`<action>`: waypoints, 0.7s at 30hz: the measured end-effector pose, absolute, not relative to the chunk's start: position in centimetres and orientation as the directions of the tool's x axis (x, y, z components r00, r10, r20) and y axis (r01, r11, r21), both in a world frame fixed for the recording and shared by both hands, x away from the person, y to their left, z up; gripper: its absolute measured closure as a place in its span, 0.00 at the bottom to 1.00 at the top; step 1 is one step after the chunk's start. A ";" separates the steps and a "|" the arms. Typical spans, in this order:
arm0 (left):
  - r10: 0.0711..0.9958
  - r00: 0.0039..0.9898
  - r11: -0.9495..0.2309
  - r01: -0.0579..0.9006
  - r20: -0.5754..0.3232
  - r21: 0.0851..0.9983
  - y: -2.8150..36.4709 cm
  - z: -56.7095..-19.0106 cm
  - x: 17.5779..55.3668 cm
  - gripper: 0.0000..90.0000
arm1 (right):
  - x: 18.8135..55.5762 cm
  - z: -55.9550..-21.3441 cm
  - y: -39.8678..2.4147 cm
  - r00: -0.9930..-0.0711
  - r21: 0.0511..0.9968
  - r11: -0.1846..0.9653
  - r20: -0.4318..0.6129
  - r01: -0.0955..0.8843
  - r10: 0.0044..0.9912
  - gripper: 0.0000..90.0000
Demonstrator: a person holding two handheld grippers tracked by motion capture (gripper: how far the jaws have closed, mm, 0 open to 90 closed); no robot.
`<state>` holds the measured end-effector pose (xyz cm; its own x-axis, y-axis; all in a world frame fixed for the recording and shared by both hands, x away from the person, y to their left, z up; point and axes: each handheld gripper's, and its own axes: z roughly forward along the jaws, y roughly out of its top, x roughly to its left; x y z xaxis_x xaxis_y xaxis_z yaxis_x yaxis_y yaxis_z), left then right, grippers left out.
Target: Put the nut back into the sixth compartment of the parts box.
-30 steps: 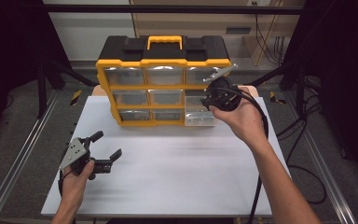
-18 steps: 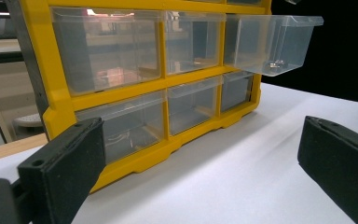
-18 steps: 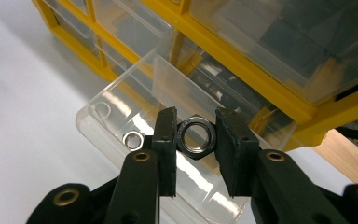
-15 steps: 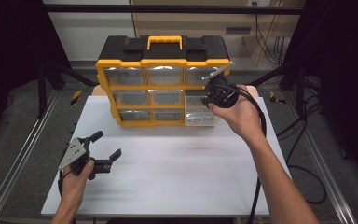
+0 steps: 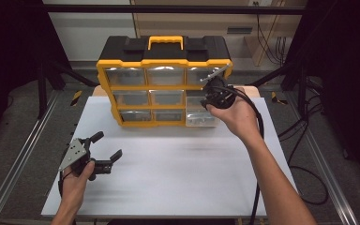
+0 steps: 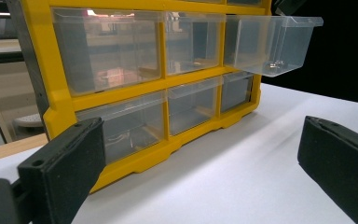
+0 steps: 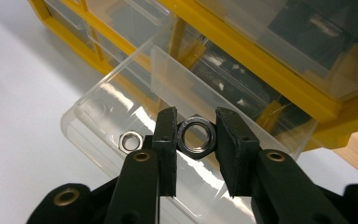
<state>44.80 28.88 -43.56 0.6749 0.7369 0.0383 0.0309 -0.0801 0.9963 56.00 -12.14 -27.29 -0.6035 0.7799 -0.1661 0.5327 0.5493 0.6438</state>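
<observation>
Right gripper (image 7: 195, 135) jaws clamping large hex nut (image 7: 196, 135) over open clear drawer (image 7: 121, 112), smaller nut (image 7: 131, 141) inside, yellow organizer (image 5: 164, 86) behind, left gripper (image 5: 104, 152) jaws wide, empty, over white desk (image 5: 178, 159)

Tongs (image 7: 195, 135) grip a hex nut (image 7: 196, 136) above the open clear drawer (image 7: 93, 112).

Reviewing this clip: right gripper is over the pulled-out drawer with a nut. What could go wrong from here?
The right gripper pinches the large hex nut only by its edges, so it could twist free and miss the clear drawer. A drop might also knock the small nut inside. The drawer juts far from the organizer and could tip.
</observation>
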 end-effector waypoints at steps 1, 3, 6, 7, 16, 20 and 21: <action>0.737 0.675 -0.080 0.031 0.038 0.996 28.9 -43.6 44.8 0.01 | 56.1 -27.3 -12.2 -0.606 0.640 0.556 -0.172 0.531 0.777 0.78; 0.737 0.675 -0.081 0.031 0.039 0.996 28.9 -43.6 44.8 0.01 | 56.2 -27.4 -12.2 -0.605 0.642 0.552 -0.168 0.532 0.778 0.78; 0.736 0.676 -0.081 0.032 0.038 0.996 28.8 -43.6 44.8 0.01 | 56.2 -27.5 -12.3 -0.597 0.650 0.537 -0.156 0.538 0.787 0.73; 0.736 0.676 -0.081 0.031 0.038 0.996 28.8 -43.6 44.8 0.01 | 56.2 -27.5 -12.4 -0.594 0.658 0.529 -0.152 0.535 0.790 0.70; 0.736 0.676 -0.088 0.033 0.043 0.996 28.8 -43.6 44.8 0.01 | 54.9 -27.3 -13.2 -0.589 0.728 0.486 -0.139 0.484 0.796 0.48; 0.737 0.675 -0.083 0.032 0.040 0.996 28.8 -43.6 44.8 0.01 | 53.7 -27.3 -13.8 -0.572 0.775 0.451 -0.143 0.442 0.807 0.32; 0.737 0.675 -0.088 0.032 0.043 0.996 28.9 -43.6 44.8 0.01 | 53.4 -27.4 -13.9 -0.570 0.786 0.445 -0.146 0.430 0.808 0.29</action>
<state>44.82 28.86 -43.61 0.6748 0.7367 0.0433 0.0322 -0.0880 0.9956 53.42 -13.87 -27.39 -0.5703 0.8084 -0.1456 0.4301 0.4449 0.7856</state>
